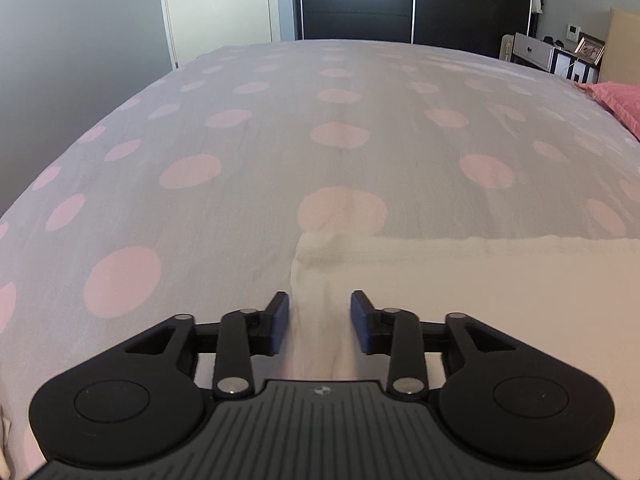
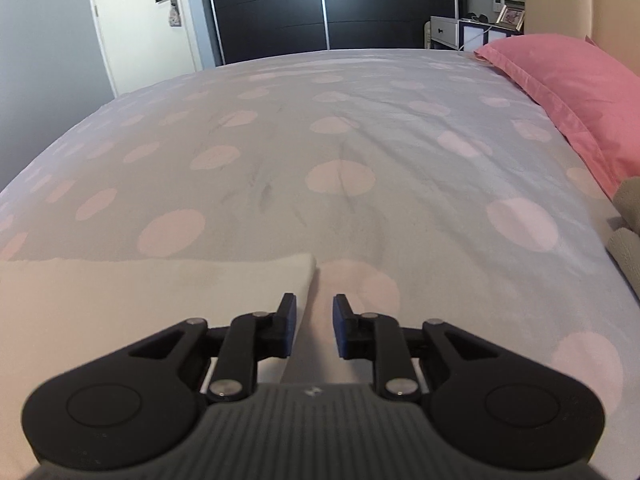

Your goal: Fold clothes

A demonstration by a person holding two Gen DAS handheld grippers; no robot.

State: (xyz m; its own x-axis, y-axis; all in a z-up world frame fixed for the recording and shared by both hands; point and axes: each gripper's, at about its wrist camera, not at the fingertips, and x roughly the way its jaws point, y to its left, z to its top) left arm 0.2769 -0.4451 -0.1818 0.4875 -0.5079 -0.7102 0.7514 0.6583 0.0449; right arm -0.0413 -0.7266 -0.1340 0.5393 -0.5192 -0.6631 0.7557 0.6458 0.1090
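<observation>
A flat cream-white cloth garment [image 1: 480, 280] is seen spread smooth near the bed's [image 1: 240, 140] front edge. The left gripper [image 1: 319, 320] and right gripper [image 2: 315, 326] are held half-open, empty, at its far corners. Whether folding remains cannot be told.

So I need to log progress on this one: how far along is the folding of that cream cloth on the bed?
Done: the cream cloth lies flat with straight edges on the dotted bedspread, though I can't tell how many folds.
In hand: nothing; left hand-held gripper and right hand-held gripper sit open at its two far corners.
Left: probably gripping those corners and folding.
</observation>
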